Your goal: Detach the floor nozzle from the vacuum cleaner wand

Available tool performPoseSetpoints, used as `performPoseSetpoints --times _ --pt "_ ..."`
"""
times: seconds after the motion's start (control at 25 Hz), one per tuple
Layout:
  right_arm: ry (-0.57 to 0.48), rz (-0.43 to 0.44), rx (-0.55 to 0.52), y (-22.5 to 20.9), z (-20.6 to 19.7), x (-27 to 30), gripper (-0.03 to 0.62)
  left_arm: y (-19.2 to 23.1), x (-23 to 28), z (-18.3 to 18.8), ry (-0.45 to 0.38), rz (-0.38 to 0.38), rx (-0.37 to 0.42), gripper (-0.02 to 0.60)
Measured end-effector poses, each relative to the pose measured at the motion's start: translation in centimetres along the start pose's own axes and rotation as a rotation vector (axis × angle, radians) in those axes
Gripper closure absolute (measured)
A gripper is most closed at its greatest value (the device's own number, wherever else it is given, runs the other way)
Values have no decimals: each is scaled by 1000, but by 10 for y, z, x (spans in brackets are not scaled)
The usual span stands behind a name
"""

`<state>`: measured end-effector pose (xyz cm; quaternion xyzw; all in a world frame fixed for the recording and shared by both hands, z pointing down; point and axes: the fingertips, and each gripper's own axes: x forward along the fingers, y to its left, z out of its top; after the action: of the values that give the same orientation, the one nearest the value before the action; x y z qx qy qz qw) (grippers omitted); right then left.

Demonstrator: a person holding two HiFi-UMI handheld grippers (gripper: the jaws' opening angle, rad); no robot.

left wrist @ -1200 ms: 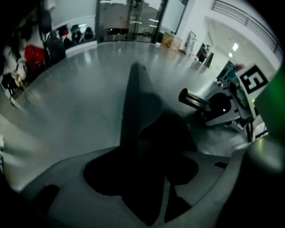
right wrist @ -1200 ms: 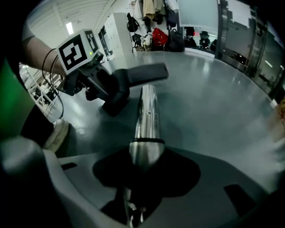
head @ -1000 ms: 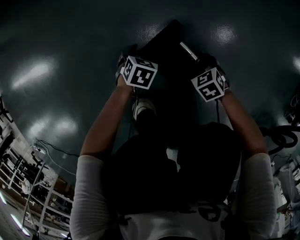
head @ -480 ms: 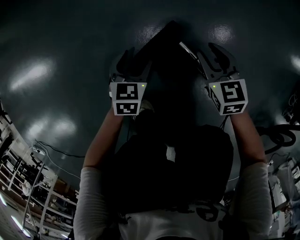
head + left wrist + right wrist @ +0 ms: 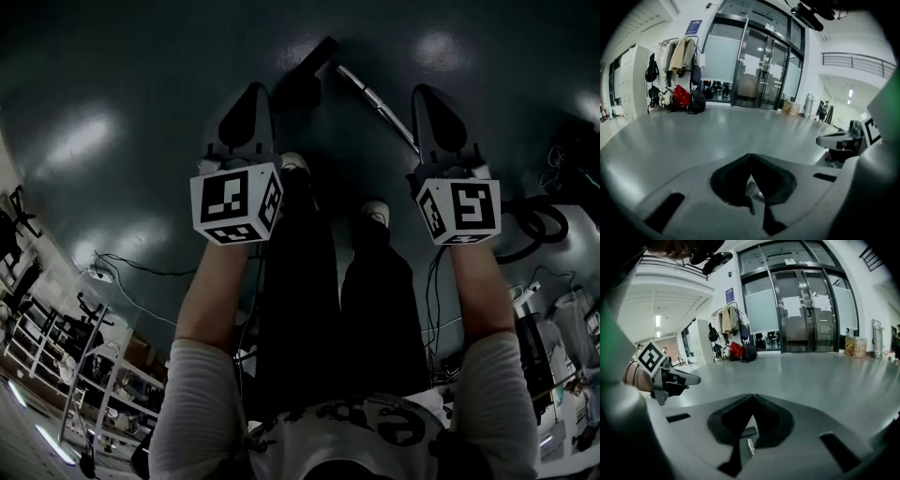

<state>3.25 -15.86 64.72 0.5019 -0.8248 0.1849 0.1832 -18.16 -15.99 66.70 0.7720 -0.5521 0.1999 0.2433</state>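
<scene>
A glossy dark floor (image 5: 112, 94) is spreading out under the person and throwing back soft patches of ceiling light. In the left gripper view the hall is showing tall glass doors (image 5: 759, 70) and a coat rack (image 5: 677, 61) hung with jackets and bags by the far wall.

The floor nozzle (image 5: 317, 56) is lying on the floor ahead of the person's shoes (image 5: 294, 164). The wand (image 5: 377, 101) is lying just beside it, slanting towards the right gripper (image 5: 437, 117). The two are possibly lying apart, though the head view is too dim to be sure.

The left gripper (image 5: 246, 114) and the right gripper are hanging high above the floor. Their jaws have just been closing and are now meeting with nothing between them.

The wand's near end is disappearing behind the right gripper. A dark hose (image 5: 536, 225) is running off the right edge, and metal racks (image 5: 66, 375) are showing only in part at the lower left.
</scene>
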Motion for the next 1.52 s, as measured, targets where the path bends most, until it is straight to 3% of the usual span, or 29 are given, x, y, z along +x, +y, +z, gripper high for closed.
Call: performPoseSetpoints --times 0.08,0.24,0.36,0.6,0.8,0.92,1.16,1.28,1.36,1.52 --pt "-17 -3 0 6 59 -49 591 -24 -52 57 -8 -21 -42 577" --pt "-63 1 15 19 176 -155 591 -72 -164 171 -59 38 2 577" --pt "-90 33 -17 42 246 -232 591 -112 -249 237 -112 43 -15 578" --pt "-180 63 -75 31 346 -313 591 -181 -315 324 -187 4 -112 577" --pt "-274 100 -92 42 402 -398 591 -208 -399 375 -273 61 5 577" --pt "-286 111 -130 49 408 -435 591 -213 -442 385 -326 81 10 578" --pt "-323 70 -88 78 403 -489 591 -216 -506 356 -324 65 -64 578" --pt "-352 51 -87 94 403 -521 591 -233 -536 344 -346 33 -64 578" --pt "-363 30 -89 112 395 -545 591 -240 -562 329 -353 22 -71 577" --pt "-348 -24 -80 151 354 -597 591 -261 -612 280 -365 -31 -161 577"
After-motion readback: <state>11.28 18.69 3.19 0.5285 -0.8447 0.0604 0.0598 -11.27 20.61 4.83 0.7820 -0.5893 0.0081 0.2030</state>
